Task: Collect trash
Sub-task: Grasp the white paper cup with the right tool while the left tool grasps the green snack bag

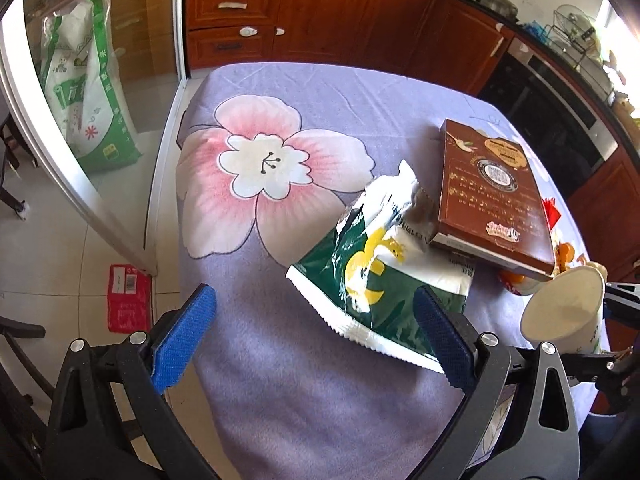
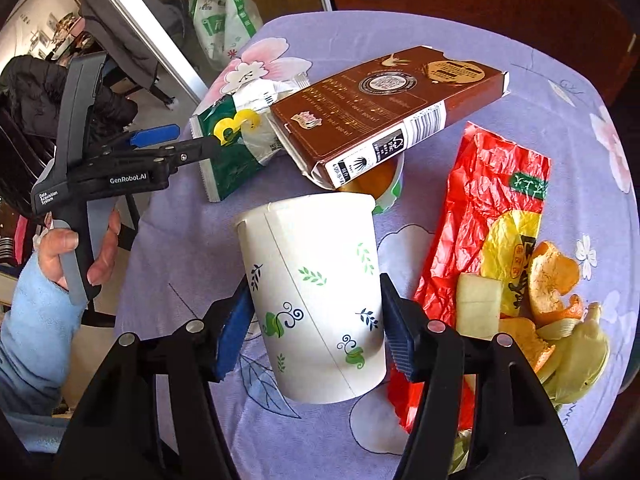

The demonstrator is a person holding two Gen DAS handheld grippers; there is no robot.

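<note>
Right gripper (image 2: 316, 332) clamps the white leaf-printed paper cup (image 2: 316, 296) tilted above the lilac floral tablecloth (image 1: 280, 400), left gripper (image 1: 316, 340) spread wide, empty, beside the green-white crumpled snack bag (image 1: 376, 276) under the brown cardboard box (image 1: 492, 196).

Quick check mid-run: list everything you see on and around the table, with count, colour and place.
cup: 1, white with leaf print, tilted in right tongs
second cup: 1, peel inside, under the box's end
box: 1, brown, resting on pouch and second cup
pouch: 1, green-white, table centre
red wrapper: 1, right of cup
peels: several, orange and pale, on red wrapper
sack: 1, green-white, floor behind glass
tablecloth: 1, lilac, floral
left tongs: open, above the pouch's near edge
right tongs: shut on cup
</note>
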